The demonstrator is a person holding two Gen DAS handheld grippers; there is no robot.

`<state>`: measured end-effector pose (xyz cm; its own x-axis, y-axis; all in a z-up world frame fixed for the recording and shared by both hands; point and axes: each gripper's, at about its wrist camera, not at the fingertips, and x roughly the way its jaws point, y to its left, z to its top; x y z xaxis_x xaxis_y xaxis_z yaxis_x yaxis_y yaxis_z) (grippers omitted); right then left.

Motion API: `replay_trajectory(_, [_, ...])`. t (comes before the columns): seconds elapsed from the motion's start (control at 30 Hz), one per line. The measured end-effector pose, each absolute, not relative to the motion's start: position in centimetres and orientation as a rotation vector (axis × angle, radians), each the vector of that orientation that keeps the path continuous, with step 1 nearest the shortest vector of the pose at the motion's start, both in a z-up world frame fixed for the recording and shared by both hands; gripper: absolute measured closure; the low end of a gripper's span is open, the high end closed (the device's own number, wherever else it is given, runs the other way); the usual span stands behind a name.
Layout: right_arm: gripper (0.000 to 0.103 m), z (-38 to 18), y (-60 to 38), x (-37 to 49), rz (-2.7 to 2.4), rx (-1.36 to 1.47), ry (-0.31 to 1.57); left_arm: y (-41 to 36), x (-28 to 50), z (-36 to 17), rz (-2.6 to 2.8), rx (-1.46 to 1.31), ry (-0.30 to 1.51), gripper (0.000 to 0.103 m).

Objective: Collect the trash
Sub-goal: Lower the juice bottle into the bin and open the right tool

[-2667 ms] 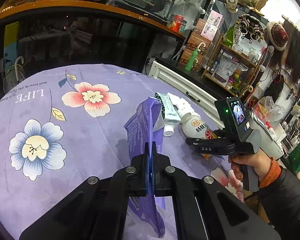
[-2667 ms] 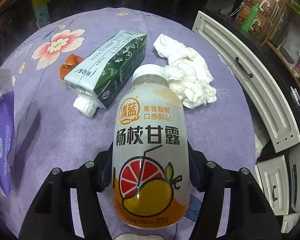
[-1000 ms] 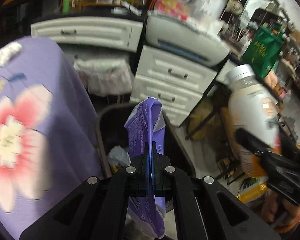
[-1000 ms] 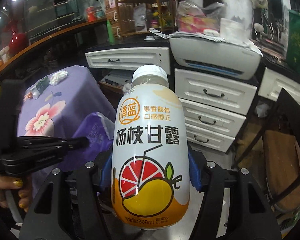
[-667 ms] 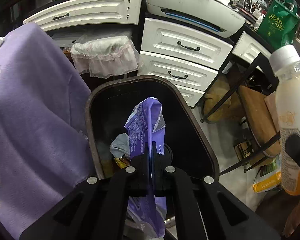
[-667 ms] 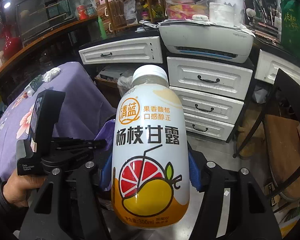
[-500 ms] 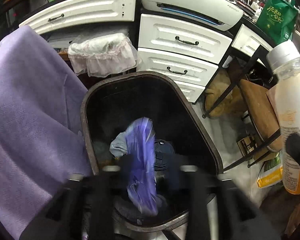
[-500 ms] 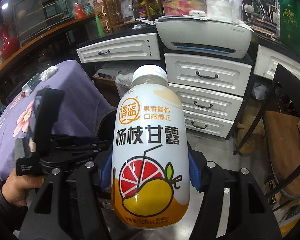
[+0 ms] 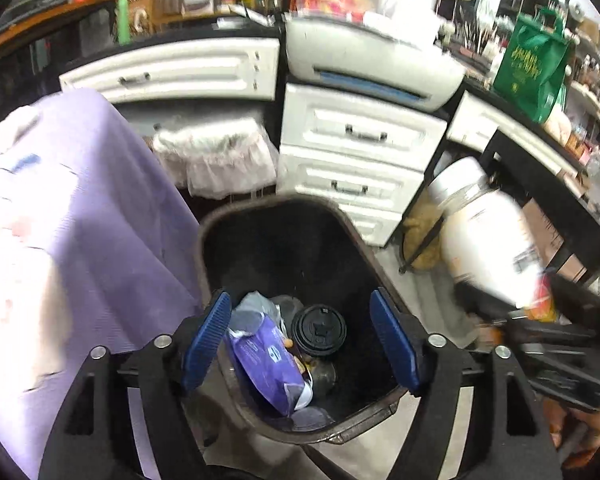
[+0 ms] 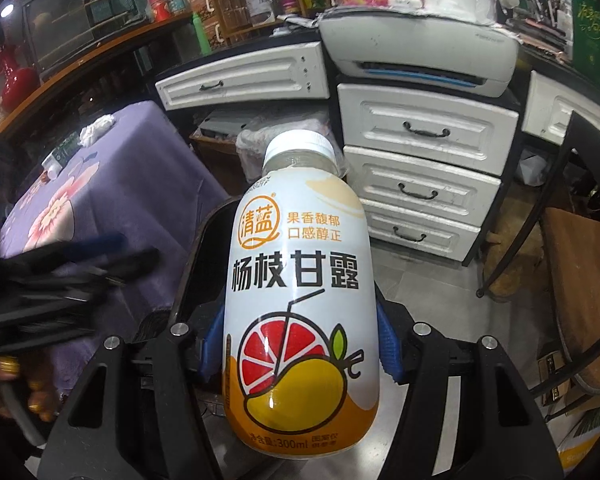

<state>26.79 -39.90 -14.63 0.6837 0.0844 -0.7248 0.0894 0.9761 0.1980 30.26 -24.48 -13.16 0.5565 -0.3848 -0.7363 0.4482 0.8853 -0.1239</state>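
hidden: dark plastic bin (image 9: 284,216) bottom murky | left tongs (image 9: 300,340): just spread, empty, crumpled purple packet (image 9: 266,364) lies in the bin | right tongs (image 10: 300,344): pinching white juice bottle (image 10: 300,300)

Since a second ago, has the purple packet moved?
Yes. The purple packet has dropped out of the left gripper, whose jaws have just been opening, and lies inside the bin.

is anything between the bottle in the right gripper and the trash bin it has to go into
Nothing visible blocks it. The bottle is clamped in the right gripper, beside the open, lidless trash bin. The left gripper hangs open over the bin's mouth, its purple packet already inside.
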Motion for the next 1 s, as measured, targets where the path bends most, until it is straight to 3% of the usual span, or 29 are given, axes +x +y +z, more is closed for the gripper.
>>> replay_trajectory(0.17, [0.042,-16.2,-37.9,28.2,0.049,0.226,0.867,-22.0,28.8,-9.9,-0.462,0.041,0.762,0.021])
replay_trajectory(1.0, [0.040,-27.5,-31.9,36.9,0.167,0.320,1.176,-16.7,25.8,-6.2,-0.397,-0.037,0.672,0.018])
